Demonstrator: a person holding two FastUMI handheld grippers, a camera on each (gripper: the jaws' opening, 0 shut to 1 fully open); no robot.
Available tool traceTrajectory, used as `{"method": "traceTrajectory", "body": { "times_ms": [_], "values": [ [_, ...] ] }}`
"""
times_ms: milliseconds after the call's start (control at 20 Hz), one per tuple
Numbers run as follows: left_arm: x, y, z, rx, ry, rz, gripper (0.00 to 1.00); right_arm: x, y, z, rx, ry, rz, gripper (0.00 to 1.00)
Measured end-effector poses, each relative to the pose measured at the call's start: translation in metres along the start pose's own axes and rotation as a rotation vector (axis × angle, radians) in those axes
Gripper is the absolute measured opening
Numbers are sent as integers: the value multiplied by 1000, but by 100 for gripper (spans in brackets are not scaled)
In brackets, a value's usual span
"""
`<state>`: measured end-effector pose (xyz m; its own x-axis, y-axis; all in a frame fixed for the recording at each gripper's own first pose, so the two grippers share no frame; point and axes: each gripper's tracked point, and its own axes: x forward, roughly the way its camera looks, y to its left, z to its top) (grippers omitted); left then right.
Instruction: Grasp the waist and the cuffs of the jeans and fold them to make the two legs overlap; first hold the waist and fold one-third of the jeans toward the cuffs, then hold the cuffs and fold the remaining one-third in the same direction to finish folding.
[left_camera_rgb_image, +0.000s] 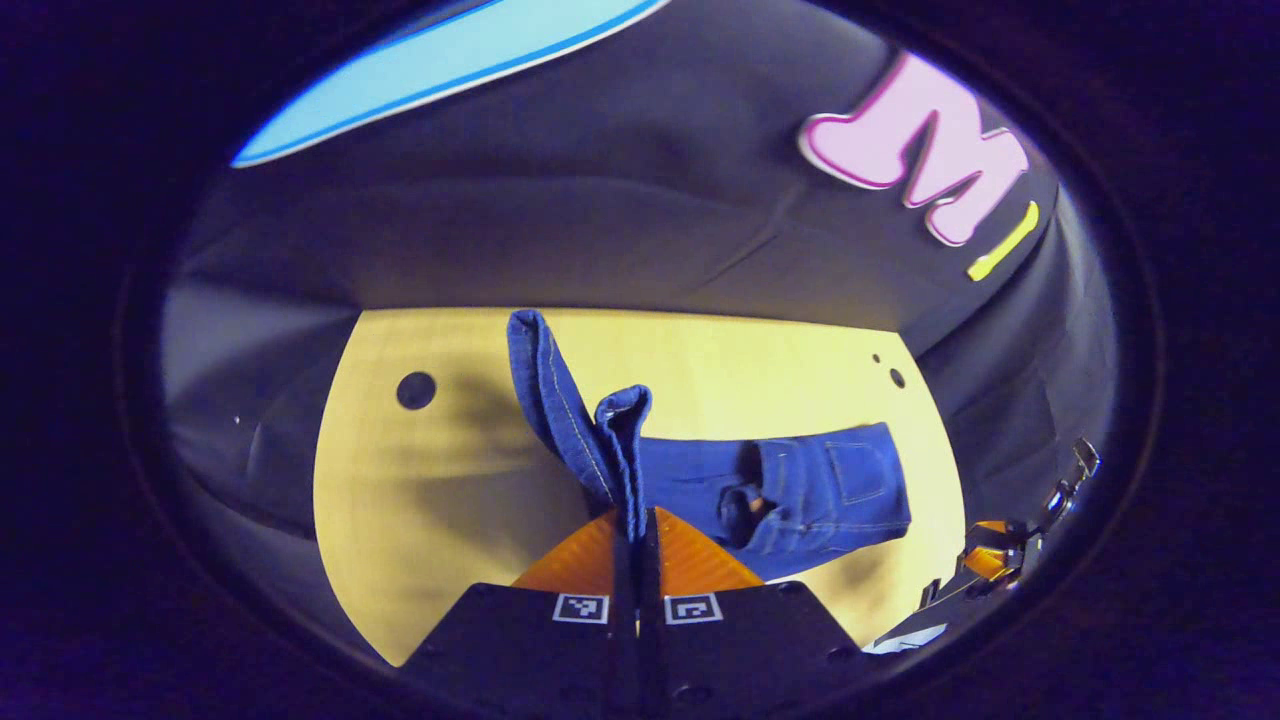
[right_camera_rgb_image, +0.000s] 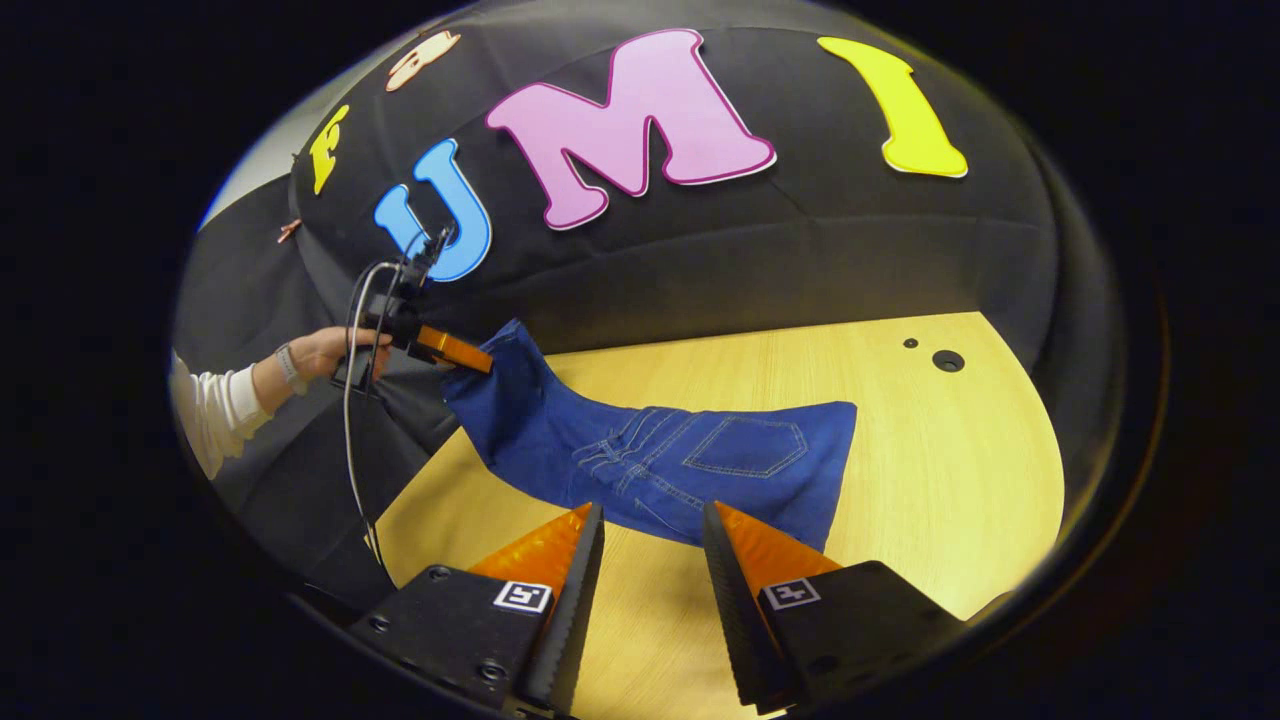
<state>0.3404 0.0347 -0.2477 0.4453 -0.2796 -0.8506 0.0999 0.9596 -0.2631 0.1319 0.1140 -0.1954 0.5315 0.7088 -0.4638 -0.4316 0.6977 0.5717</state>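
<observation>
- Left gripper view: left gripper (left_camera_rgb_image: 637, 528), jaws closed on the cuffs (left_camera_rgb_image: 622, 420) of the jeans (left_camera_rgb_image: 800, 485), lifts them off the wooden table (left_camera_rgb_image: 440, 500); waist end lies flat.
- Right gripper view: right gripper (right_camera_rgb_image: 652, 555), jaws wide apart and empty, hovers just before the waist (right_camera_rgb_image: 820, 470); it should pin this end so the legs stay aligned.

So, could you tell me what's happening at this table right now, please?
A person is folding blue jeans on a wooden table with two handheld grippers. The left gripper is shut on the cuff end, lifted off the table. The right gripper hangs open just short of the waist end, which lies flat.
</observation>
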Motion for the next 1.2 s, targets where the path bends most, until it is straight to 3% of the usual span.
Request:
{"method": "traceTrajectory", "body": {
  "times_ms": [250, 350, 500, 650, 750, 800, 850, 900, 950, 1000, 1050, 1100, 1150, 1200],
  "values": [
    [42, -171, 5, 108, 28, -180, 6, -26, -26, 10, 3, -37, -29, 61],
    [72, -215, 0, 128, 61, -201, 6, -37, -40, 11, 1, -48, -51, 61],
    [129, -239, -36, 240, 137, -138, 6, -46, -62, 12, 13, -64, -82, 61],
    [176, -254, -88, 255, 269, -98, 7, -46, -79, 16, 33, -83, -90, 61],
    [204, -261, -116, 309, 284, -60, 11, -44, -94, 17, 38, -84, -128, 61],
    [217, -265, -132, 341, 270, -50, 16, -42, -100, 17, 43, -85, -146, 48],
    [223, -269, -145, 391, 264, -40, 25, -43, -102, 21, 50, -92, -154, 61],
    [226, -270, -152, 441, 237, -19, 34, -42, -102, 24, 57, -101, -155, 66],
    [227, -271, -148, 455, 195, 9, 65, -44, -103, 25, 60, -106, -156, 69],
    [218, -277, -141, 430, 155, -6, 66, -47, -105, 26, 60, -115, -158, 56],
    [203, -287, -133, 384, 99, -42, 72, -51, -107, 29, 61, -126, -165, 69],
    [182, -294, -124, 342, 42, -73, 80, -54, -107, 32, 61, -131, -175, 92],
    [157, -294, -114, 311, -30, -88, 93, -61, -103, 36, 60, -146, -180, 83],
    [130, -287, -104, 289, -105, -94, 95, -70, -97, 42, 48, -169, -189, 84]
  ]
}}
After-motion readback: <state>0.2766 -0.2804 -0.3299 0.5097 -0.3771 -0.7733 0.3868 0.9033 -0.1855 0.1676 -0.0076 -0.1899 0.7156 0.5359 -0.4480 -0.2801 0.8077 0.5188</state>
